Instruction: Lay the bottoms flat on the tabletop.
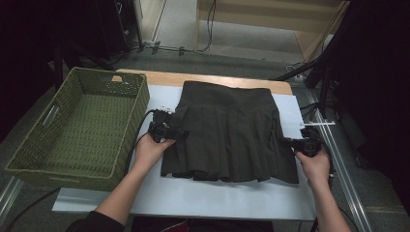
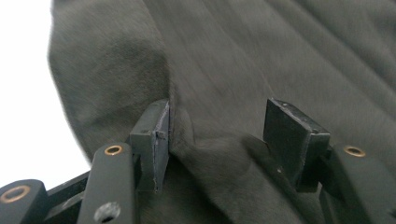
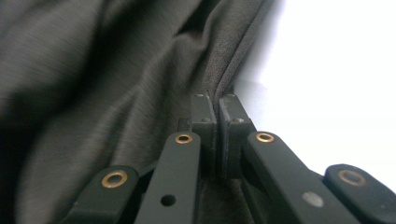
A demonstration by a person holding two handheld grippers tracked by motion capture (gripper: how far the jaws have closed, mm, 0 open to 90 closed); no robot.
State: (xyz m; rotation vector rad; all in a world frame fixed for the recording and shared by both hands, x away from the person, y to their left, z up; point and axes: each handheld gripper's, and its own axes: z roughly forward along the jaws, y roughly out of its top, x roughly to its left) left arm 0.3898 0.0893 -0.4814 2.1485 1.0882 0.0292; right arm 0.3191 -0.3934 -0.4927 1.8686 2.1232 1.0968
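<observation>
Fingers: your left gripper gapes around one skirt at its left edge, right gripper pinching its right edge; one basket at the table's left edge.

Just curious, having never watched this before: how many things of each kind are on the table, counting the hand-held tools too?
Skirt, dark and pleated: 1
Basket, green and woven: 1
White sheet covering the table: 1
Hand-held tools: 2, the left tool and the right tool, one at each side edge of the skirt
Total: 5
</observation>
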